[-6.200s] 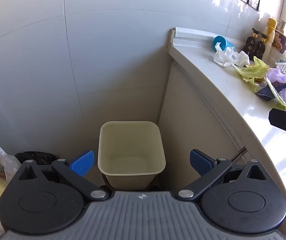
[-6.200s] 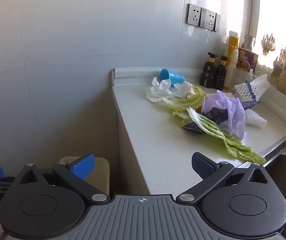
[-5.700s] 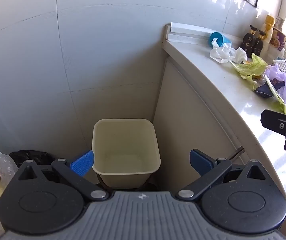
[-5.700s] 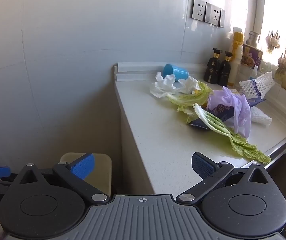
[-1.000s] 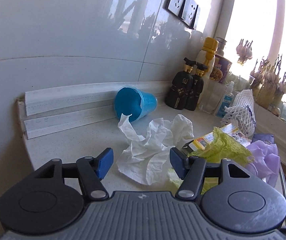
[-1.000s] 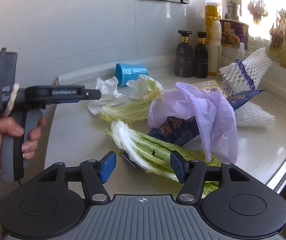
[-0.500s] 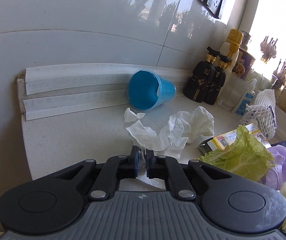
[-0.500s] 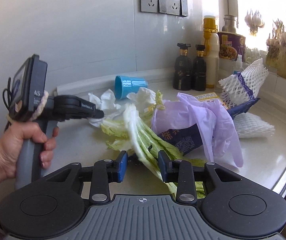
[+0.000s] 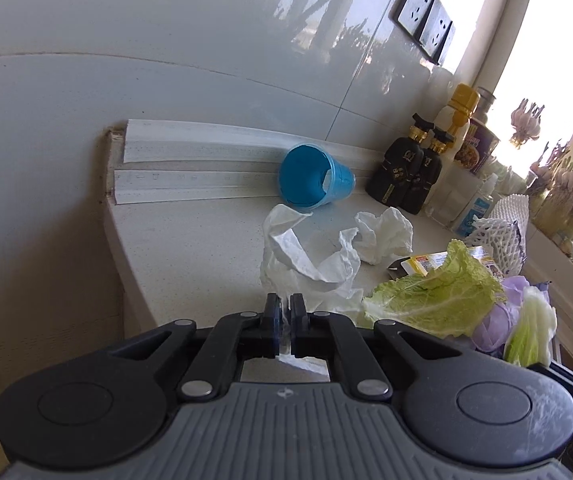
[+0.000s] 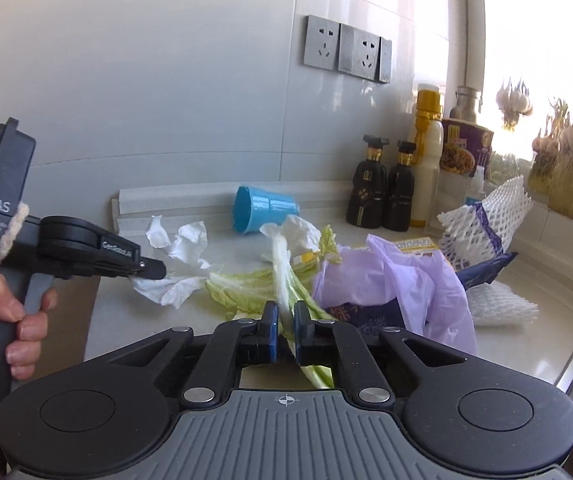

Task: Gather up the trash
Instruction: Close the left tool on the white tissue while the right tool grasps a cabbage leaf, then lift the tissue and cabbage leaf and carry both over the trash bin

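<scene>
Two grippers, both clamped on trash at the near edge of a white speckled countertop (image 9: pixel 190 248).

Left gripper (image 9: pixel 285 320): blue pads pressed together on the near corner of a crumpled white tissue (image 9: pixel 306 260). The tissue is thin, creased and torn-edged, spread loosely over the counter, its far end reaching toward a blue plastic cup (image 9: pixel 314 180) lying on its side against the white wall trim. In the right wrist view the same gripper (image 10: pixel 148 270) is held by a hand (image 10: pixel 10 312), its tip on the tissue (image 10: pixel 174 280).

Right gripper (image 10: pixel 285 320): pads closed on the pale stalk of a napa cabbage leaf (image 10: pixel 282 276). The stalk is white and ribbed, rising upright from the jaws, with yellow-green frilled leaf around it.

Other trash on the counter, just right of the cabbage:
- lilac plastic bag (image 10: pixel 418 280), crumpled, lying over a dark blue printed wrapper (image 10: pixel 482 268)
- white foam fruit netting (image 10: pixel 486 216)
- yellow printed packet (image 10: pixel 414 245), partly covered

Behind, against the wall: two black bottles with gold caps (image 10: pixel 386 196).
</scene>
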Demonstrator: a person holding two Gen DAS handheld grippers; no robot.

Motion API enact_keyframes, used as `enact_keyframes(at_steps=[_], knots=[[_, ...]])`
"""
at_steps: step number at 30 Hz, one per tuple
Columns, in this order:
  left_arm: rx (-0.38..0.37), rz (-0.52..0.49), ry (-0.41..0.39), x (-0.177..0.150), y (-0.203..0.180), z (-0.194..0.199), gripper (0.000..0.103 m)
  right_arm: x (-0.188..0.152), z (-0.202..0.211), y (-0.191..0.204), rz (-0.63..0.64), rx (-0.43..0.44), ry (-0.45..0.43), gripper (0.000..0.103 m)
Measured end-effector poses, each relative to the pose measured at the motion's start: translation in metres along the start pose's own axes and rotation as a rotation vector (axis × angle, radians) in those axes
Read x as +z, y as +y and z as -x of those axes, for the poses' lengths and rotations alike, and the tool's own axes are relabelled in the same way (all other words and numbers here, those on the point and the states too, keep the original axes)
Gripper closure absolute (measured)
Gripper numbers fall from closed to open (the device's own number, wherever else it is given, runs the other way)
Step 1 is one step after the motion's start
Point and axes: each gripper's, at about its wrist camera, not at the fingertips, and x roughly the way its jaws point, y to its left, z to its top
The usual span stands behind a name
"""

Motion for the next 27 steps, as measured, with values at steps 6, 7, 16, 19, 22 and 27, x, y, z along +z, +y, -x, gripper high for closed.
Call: enact_keyframes(at_steps=[6,7,16,19,22,27], knots=[[-0.019,0.006,-0.03,-0.006,0.009,0.039,0.099,0.01,0.012,-0.006,-0.035,-0.001,-0.04,0.099],[-0.02,0.007,-0.032,-0.007,0.011,0.045,0.099,0.011,0.014,-0.007,-0.038,0.001,-0.046,0.099],[-0.031,0.006,-0.045,-0.021,0.031,0.087,0.099,0.028,0.041,-0.021,-0.133,0.034,-0.129,0.099],[-0.028,0.002,-0.044,-0.025,0.04,0.1,0.099,0.035,0.053,-0.021,-0.158,0.078,-0.163,0.099],[-0.027,0.001,-0.053,-0.029,0.05,0.112,0.099,0.042,0.064,-0.016,-0.168,0.118,-0.189,0.099],[0.005,-0.045,-0.05,-0.041,0.069,0.129,0.099,0.065,0.08,-0.005,-0.195,0.208,-0.226,0.099]])
